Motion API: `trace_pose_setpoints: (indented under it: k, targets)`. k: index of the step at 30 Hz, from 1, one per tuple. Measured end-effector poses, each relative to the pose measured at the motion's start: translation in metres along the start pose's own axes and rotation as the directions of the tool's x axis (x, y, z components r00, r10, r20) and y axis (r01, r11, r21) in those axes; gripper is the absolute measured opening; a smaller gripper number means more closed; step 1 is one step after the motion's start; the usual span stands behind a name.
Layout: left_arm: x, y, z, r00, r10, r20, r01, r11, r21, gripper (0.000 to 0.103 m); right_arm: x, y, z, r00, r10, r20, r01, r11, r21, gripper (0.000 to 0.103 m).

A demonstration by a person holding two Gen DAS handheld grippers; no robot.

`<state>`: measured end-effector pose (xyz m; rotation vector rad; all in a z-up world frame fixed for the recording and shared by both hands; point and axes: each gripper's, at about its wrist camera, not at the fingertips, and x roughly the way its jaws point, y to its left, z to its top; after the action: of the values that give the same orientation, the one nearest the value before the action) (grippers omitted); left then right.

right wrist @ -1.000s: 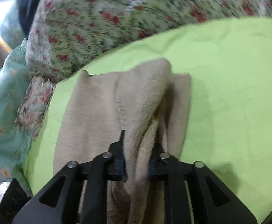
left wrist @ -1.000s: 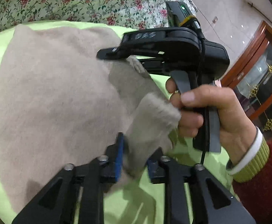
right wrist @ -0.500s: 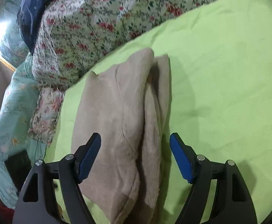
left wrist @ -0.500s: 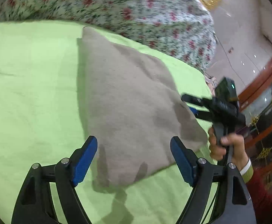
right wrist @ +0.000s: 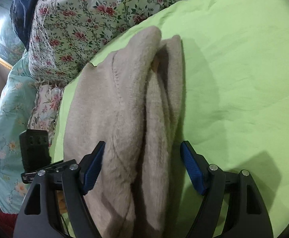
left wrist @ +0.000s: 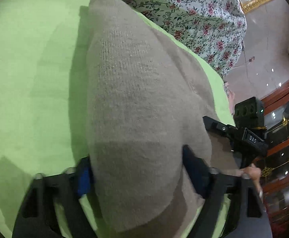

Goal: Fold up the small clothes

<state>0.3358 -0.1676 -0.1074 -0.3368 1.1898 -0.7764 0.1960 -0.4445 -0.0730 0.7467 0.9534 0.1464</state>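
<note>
Left wrist view
My left gripper: its two black fingers with blue pads stand wide apart at 6 o'clock, blurred, one on either side of the near end of the cloth; I cannot tell whether the pads touch the knit.
Garment: the folded beige knitted woollen garment fills the middle and runs from between my fingers up to a rounded corner at 12 o'clock.
Bedding: the lime-green bed sheet lies under the garment and shows bare from 7 to 11 o'clock; the white quilt printed with red flowers lies beyond it at 1 o'clock.
My right gripper: its black body sits at 3 o'clock just beside the garment's edge, with my right hand on the handle at 4 o'clock.
Room: the dark wooden glass-fronted cabinet stands at 3 to 4 o'clock.

Right wrist view
My right gripper: the fingers are spread wide at 6 o'clock and grip nothing, the near end of the garment lying between them.
Garment: it lies folded in lengthwise layers on the sheet, reaching towards 12 o'clock.
Bedding: the flowered quilt is at 11 o'clock, a pale turquoise flowered cover at 9 o'clock.
My left gripper: only its black body shows at 8 o'clock.
</note>
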Motion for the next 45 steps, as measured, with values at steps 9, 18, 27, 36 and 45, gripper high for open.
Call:
trace_pose_setpoints:
  k: [9,18,27,36,45]
  targets:
    - [-0.068,-0.006,-0.020,0.996,-0.027,0.084,0.022,0.998,0.055,0.043,-0.004,0.065,-0.031,0.998,0.068,0.015,-0.067,0.996,-0.051,0.034]
    - [-0.194,0.038,-0.089,0.981,0.046,0.190,-0.050,0.999,0.018,0.043,0.043,0.163,-0.093,0.980,0.195,-0.039,-0.199,0.966,-0.163,0.034]
    - [-0.242,0.110,-0.140,0.968,0.081,0.237,-0.060,0.994,-0.095,0.044,0.106,0.220,-0.129,0.975,0.192,-0.112,-0.213,0.951,-0.225,0.034]
    - [-0.243,0.150,-0.172,0.974,0.066,0.219,-0.023,0.981,-0.193,0.064,0.117,0.202,-0.140,0.982,0.127,-0.144,-0.150,0.974,-0.168,0.053]
    - [-0.293,0.151,-0.156,0.900,0.298,0.318,-0.232,0.945,-0.230,0.072,0.076,0.212,-0.101,0.999,0.004,0.049,0.007,0.976,-0.219,0.063]
